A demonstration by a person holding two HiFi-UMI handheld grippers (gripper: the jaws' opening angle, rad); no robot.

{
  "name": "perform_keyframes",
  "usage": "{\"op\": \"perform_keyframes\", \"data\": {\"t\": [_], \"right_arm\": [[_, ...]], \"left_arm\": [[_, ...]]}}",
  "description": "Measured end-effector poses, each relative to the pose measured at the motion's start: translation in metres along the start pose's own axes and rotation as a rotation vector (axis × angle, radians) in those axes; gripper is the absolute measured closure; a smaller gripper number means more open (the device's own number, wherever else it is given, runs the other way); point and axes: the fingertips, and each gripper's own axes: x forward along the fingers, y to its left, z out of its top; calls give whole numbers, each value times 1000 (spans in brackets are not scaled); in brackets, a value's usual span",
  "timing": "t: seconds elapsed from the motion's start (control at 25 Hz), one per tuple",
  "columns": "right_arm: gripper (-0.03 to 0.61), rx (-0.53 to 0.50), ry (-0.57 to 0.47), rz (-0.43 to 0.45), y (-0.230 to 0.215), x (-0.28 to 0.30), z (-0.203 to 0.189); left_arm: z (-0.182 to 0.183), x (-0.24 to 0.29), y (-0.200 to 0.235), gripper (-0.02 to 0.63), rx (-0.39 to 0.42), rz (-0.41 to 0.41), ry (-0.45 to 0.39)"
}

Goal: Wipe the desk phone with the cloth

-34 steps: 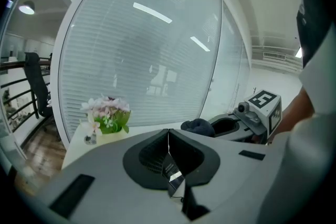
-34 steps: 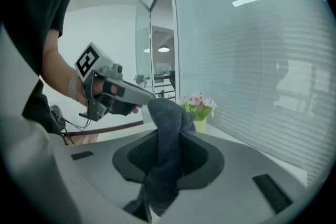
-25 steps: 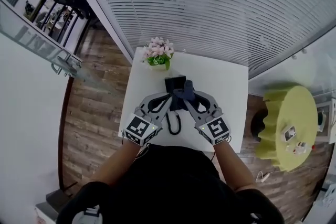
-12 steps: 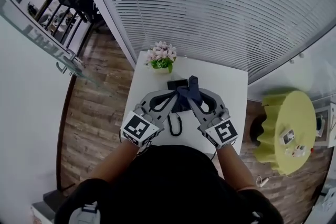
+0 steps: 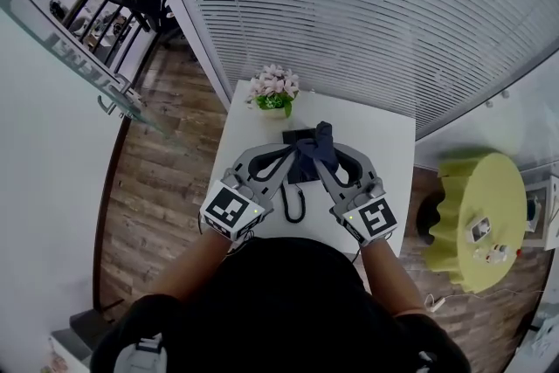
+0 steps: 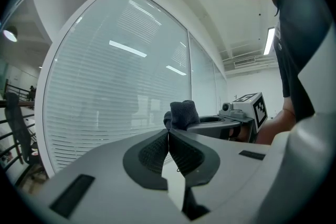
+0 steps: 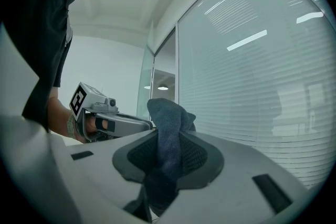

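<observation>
The black desk phone (image 5: 300,172) lies on the white table (image 5: 382,146), its coiled cord (image 5: 293,203) trailing toward me. My right gripper (image 5: 317,160) is shut on a dark blue cloth (image 5: 322,141), which sticks up past the jaws over the phone's far end. In the right gripper view the cloth (image 7: 168,122) is pinched between the pads, and both gripper views point up at the blinds. My left gripper (image 5: 293,155) is shut with nothing between its pads (image 6: 155,150); its tips sit beside the cloth (image 6: 182,113). Both grippers hide much of the phone.
A small pot of pink flowers (image 5: 273,91) stands at the table's far left corner. A window wall with white blinds (image 5: 367,4) runs behind the table. A yellow-green round stool (image 5: 476,214) with small items is to the right, on the wooden floor.
Both grippers have moved a little forward and up over the phone, and the cloth has risen with the right one. Both stay shut.
</observation>
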Motion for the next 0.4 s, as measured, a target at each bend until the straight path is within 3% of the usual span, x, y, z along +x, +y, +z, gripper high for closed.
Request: {"op": "perform_keyframes", "data": {"t": [0.4], "right_arm": [[469, -12, -5, 4, 2, -3, 6]], "left_arm": [[3, -1, -2, 603, -5, 12, -18]]}}
